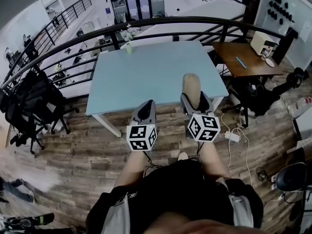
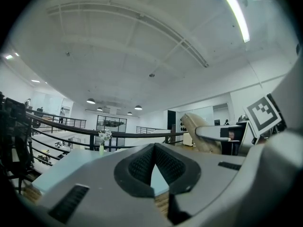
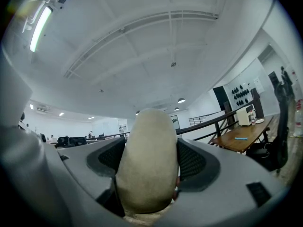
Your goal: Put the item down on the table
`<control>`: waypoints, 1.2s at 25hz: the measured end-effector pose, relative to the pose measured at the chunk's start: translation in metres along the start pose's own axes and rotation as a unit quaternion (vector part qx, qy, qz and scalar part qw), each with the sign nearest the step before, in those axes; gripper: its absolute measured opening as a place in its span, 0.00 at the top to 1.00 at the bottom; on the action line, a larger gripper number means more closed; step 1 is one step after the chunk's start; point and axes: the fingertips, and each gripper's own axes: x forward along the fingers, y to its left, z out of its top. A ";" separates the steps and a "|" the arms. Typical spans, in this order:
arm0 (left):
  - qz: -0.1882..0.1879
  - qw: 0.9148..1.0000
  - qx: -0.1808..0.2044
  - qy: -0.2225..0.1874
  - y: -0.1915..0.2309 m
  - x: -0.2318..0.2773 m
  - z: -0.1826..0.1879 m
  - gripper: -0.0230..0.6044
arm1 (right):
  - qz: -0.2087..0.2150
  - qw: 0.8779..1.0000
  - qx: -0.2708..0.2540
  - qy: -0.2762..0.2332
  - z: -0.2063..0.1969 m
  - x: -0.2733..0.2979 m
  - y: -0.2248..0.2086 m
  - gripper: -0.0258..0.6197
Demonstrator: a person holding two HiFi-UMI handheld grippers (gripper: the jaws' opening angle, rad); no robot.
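The item (image 1: 191,86) is a beige, elongated, rounded lump. My right gripper (image 1: 195,100) is shut on it, and it sticks out beyond the jaws over the near edge of the light blue table (image 1: 146,77). In the right gripper view the item (image 3: 147,160) fills the gap between the dark ribbed pads (image 3: 191,161). My left gripper (image 1: 145,109) hangs beside it, in front of the table's near edge, shut with nothing in it; its pads (image 2: 142,167) meet. The left gripper view shows the item (image 2: 201,132) off to the right.
A small vase of flowers (image 1: 129,45) stands at the table's far edge, in front of a black railing (image 1: 146,26). A brown wooden table (image 1: 246,60) with a white machine stands at the right. Black office chairs (image 1: 29,106) are at the left. Cables (image 1: 234,135) lie on the wood floor.
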 end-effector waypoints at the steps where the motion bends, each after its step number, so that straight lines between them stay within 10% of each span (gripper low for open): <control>1: -0.001 1.000 0.001 -0.001 -0.001 0.003 0.000 0.95 | -0.002 1.000 0.001 -0.002 0.000 0.002 -0.003 0.42; 30: 0.040 0.999 0.015 -0.005 0.064 0.263 0.026 0.95 | 0.035 0.999 0.002 0.017 0.005 0.258 -0.120 0.42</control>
